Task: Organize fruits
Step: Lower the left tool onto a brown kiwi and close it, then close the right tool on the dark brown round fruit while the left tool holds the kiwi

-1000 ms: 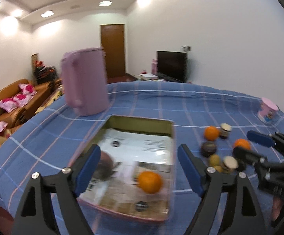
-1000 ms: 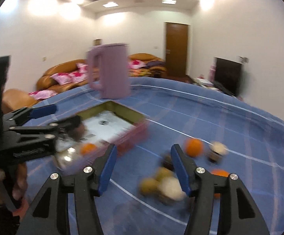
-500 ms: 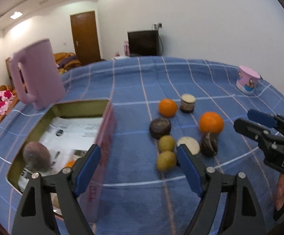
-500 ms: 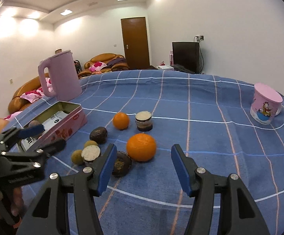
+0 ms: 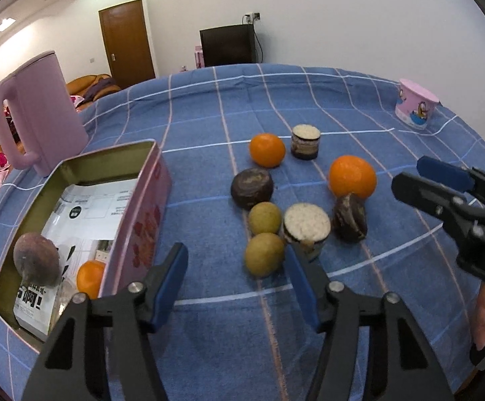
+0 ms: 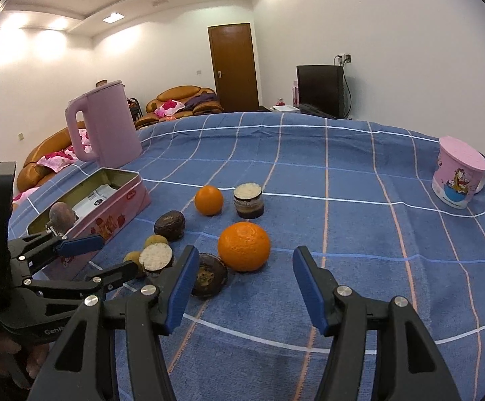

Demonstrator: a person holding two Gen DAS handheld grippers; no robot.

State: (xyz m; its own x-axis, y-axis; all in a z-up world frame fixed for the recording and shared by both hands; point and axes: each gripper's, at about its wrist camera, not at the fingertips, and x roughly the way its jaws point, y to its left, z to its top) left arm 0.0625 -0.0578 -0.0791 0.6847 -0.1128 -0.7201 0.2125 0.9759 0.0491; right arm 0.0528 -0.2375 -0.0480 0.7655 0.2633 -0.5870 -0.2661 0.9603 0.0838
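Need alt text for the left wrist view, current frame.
The left gripper, jaws closing on nothing, points at loose fruit on a blue checked tablecloth. An open pink tin at left holds an orange and a dark fruit.

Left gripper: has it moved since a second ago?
Yes. The left gripper has swung from over the pink tin toward the loose fruit, now aimed near a green fruit, jaws closing on nothing.
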